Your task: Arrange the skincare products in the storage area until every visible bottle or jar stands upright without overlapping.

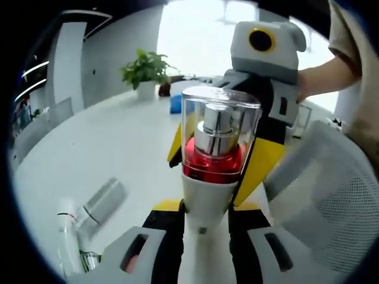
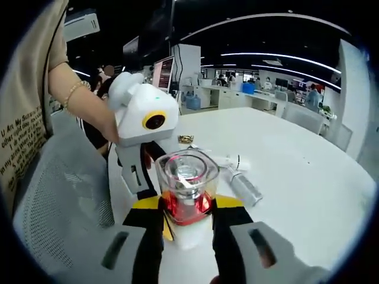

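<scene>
— Where's the pump bottle (image 1: 216, 155)?

— Dead centre in the left gripper view, white base clamped by the left gripper (image 1: 204, 222). The right gripper (image 2: 186, 222) grips it too, jaws closed on its base.

— Anything else?

— A silver tube (image 1: 102, 201) lies on the white table (image 1: 118, 142) at eight o'clock; a potted plant (image 1: 145, 72) at eleven.
</scene>
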A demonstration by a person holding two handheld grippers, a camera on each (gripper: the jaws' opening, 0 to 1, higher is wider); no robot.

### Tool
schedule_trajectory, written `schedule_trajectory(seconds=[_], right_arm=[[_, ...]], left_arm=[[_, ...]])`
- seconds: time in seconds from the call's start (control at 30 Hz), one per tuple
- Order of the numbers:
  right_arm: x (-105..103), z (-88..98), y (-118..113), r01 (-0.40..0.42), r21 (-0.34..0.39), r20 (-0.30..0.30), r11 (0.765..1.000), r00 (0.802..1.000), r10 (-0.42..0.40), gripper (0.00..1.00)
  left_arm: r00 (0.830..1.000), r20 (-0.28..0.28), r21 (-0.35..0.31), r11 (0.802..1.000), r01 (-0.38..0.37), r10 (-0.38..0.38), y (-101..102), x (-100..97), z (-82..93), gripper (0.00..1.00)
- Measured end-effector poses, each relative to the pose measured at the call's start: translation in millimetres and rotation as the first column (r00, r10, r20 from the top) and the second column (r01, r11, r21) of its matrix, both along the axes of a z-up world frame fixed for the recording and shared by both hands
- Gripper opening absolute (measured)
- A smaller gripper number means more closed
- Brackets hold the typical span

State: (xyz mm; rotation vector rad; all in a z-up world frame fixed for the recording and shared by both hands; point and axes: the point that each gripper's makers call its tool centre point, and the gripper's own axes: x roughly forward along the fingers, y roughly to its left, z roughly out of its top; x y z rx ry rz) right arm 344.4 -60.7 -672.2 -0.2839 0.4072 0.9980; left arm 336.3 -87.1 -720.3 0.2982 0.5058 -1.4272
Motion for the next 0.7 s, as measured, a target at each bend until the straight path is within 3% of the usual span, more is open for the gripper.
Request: schedule_trajectory(seconds=[0.7], right_arm=[[65, -0.8, -30, -0.005, 0.023, 0.012, 1.000, 1.000, 0.004, 0.31]], left_arm=[[1.000, -0.002, 0.010, 1.000, -0.019, 0.019, -28, 66.2, -3.3, 0.25]])
